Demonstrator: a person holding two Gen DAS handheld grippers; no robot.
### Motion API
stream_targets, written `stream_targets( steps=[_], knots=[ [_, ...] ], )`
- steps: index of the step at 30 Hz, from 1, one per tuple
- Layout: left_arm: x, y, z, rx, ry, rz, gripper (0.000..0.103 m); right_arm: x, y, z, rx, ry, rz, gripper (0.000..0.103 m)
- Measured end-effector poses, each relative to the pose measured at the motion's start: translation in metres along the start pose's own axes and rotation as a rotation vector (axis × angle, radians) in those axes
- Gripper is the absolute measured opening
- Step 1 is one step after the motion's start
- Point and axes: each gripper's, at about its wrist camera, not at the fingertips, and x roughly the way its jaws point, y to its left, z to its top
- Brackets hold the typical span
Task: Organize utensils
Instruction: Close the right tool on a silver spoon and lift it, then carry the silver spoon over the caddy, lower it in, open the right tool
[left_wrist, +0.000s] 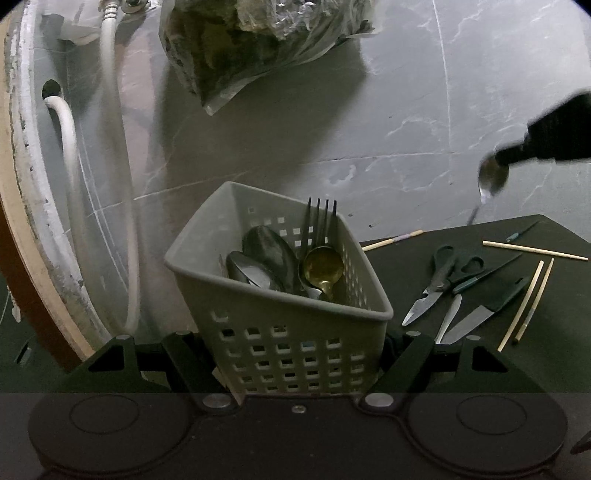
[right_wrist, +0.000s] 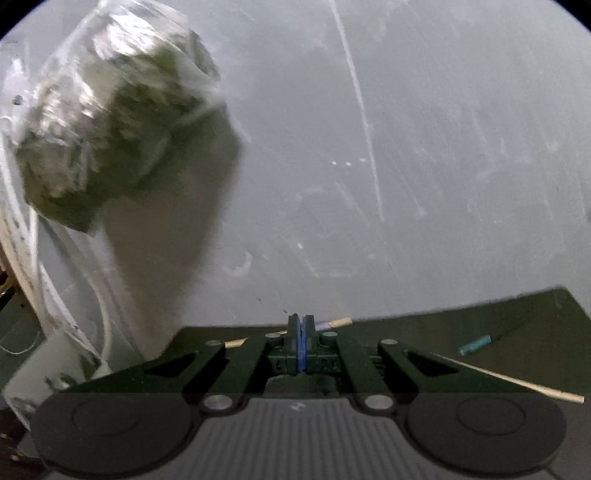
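The dark mat (left_wrist: 406, 266) carries what's left to sort, with the grey basket (left_wrist: 280, 325) at its left edge, clamped between the left gripper (left_wrist: 295, 350) fingers, probably so it stays put as things drop in. Inside, fork (left_wrist: 321, 229) and spoons already stand upright. Scissors (left_wrist: 443, 273), knives and chopsticks (left_wrist: 532, 295) wait on the mat. Up right, the right gripper (left_wrist: 502, 158) — tips pressed together — pinches a spoon (left_wrist: 493, 179), handle dangling, seemingly basket-bound.
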Motion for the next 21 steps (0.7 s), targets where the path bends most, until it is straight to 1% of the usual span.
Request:
stream_targets(
  steps=[4, 6, 9, 12, 15, 19, 21],
  knots=[
    [0.001, 0.001, -0.001, 0.003, -0.005, -0.006, 0.079, -0.020, 0.022, 0.024, -0.035, -0.065, 0.057, 0.000],
    [0.000, 0.002, -0.001, 0.004, -0.007, -0.008, 0.078, -0.031, 0.034, 0.038, -0.045, -0.106, 0.100, 0.000],
    [0.000, 0.002, -0.001, 0.005, -0.008, -0.010, 0.078, -0.043, 0.052, 0.057, -0.054, -0.170, 0.176, 0.000],
    [0.000, 0.002, -0.001, 0.006, -0.009, -0.010, 0.078, -0.050, 0.071, 0.069, -0.076, -0.206, 0.257, 0.000],
    [0.001, 0.002, -0.001, 0.004, -0.011, -0.010, 0.078, -0.050, 0.093, 0.073, -0.121, -0.207, 0.322, 0.000],
    [0.001, 0.001, -0.003, 0.001, -0.018, -0.010, 0.078, -0.040, 0.120, 0.069, -0.211, -0.163, 0.380, 0.000],
    [0.001, 0.001, -0.003, 0.000, -0.019, -0.010, 0.078, -0.037, 0.127, 0.064, -0.248, -0.138, 0.395, 0.000]
  ],
)
